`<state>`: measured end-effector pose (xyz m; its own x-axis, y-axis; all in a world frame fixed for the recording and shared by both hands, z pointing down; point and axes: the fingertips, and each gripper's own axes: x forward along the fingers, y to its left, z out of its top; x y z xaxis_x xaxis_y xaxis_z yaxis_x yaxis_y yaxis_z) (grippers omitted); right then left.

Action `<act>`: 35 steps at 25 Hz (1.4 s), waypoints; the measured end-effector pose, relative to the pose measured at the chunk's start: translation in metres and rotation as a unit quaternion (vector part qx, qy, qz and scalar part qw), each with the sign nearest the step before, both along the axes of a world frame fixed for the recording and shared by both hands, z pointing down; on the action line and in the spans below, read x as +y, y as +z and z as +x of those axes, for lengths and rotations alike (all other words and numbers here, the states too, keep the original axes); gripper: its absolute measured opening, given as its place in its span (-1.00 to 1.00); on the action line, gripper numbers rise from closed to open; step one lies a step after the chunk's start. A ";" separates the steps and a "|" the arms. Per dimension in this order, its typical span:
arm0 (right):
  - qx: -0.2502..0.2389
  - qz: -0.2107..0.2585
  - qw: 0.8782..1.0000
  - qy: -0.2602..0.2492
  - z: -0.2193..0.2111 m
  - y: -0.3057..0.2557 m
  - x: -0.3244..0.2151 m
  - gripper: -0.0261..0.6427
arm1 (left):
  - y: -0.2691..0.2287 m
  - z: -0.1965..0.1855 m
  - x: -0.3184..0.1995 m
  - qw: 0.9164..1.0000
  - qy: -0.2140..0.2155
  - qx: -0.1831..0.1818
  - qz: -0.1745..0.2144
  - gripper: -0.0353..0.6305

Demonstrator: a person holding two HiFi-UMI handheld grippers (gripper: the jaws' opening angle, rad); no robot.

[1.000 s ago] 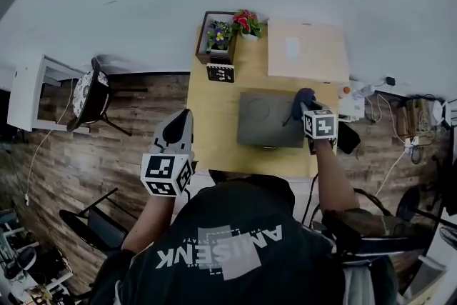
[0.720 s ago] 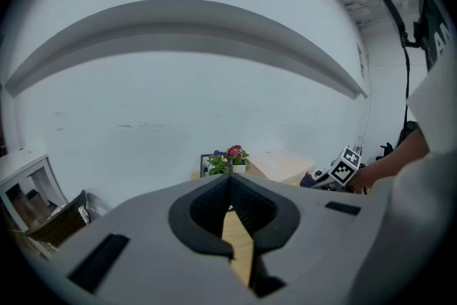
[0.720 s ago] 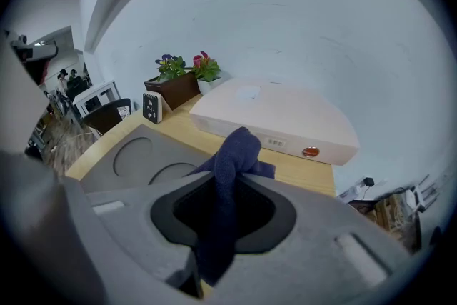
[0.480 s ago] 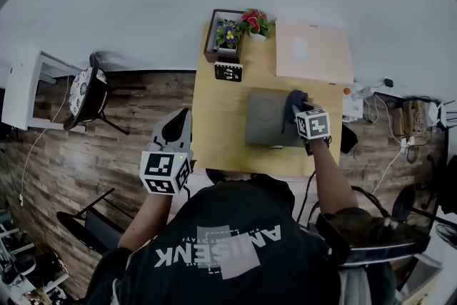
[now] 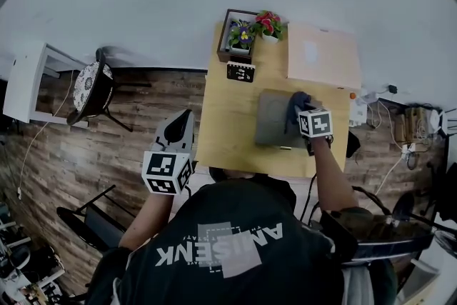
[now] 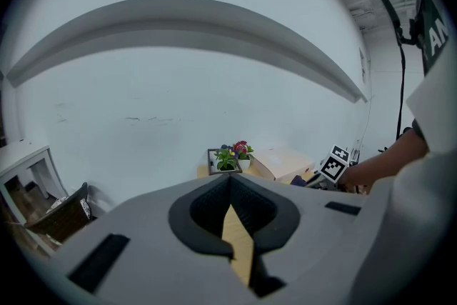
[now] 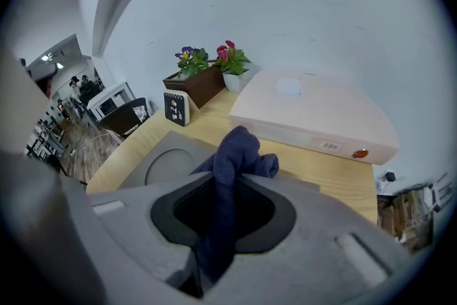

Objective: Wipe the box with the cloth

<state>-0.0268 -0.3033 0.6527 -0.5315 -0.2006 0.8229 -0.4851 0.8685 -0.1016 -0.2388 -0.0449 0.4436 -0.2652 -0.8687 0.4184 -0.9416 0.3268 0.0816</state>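
- Head view: the grey box [image 5: 273,126] sits on the yellow table [image 5: 228,128]; my right claw [image 5: 300,111] is over the right end of the box, clenched on the dark blue cloth [image 5: 300,99]; the cloth rests on top of the box at that end; my left claw [image 5: 178,129] is well off to the left of the box, out past the table edge and over the wood floor [image 5: 107,146]; behind the box stand a small marker card [image 5: 240,71], the flowers [image 5: 268,23] and a flat pale case [image 5: 323,55].
- Left gripper view: my left claw [image 6: 230,182] is pinched together at the tips and holds nothing; a thin strip of the table [image 6: 240,243] shows through it; far ahead I see the flowers [image 6: 233,152] and the pale case [image 6: 282,162] by the white wall [image 6: 178,103].
- Right gripper view: my right claw [image 7: 227,186] is squeezed tight on the cloth [image 7: 239,150]; the cloth bunches up above the tips and hangs over the box [image 7: 168,161], which lies just under me; past the box are the table [image 7: 214,121], the marker card [image 7: 175,108], the flowers [image 7: 228,57] and the pale case [image 7: 314,114].
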 end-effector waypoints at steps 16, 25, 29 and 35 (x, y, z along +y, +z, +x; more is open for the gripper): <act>-0.005 -0.027 0.997 -0.075 -0.074 0.000 0.049 -0.72 | 0.001 -0.014 0.026 0.999 -0.031 0.014 0.014 -0.89; -0.015 -0.050 0.989 -0.139 -0.130 -0.003 0.092 -0.72 | -0.001 -0.025 0.049 0.997 -0.072 0.008 0.014 -0.89; -0.034 -0.047 0.987 -0.150 -0.143 -0.017 0.098 -0.72 | -0.006 -0.032 0.054 0.996 -0.083 0.006 0.021 -0.89; -0.115 -0.036 0.981 -0.155 -0.151 -0.083 0.096 -0.72 | -0.022 -0.034 0.042 0.996 -0.078 -0.005 0.046 -0.89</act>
<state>-0.1775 -0.2073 0.5701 -0.7311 0.0538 0.6802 -0.1560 0.9573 -0.2434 -0.2728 -0.0026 0.4218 -0.4034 -0.8515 0.3351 -0.8809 0.4605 0.1096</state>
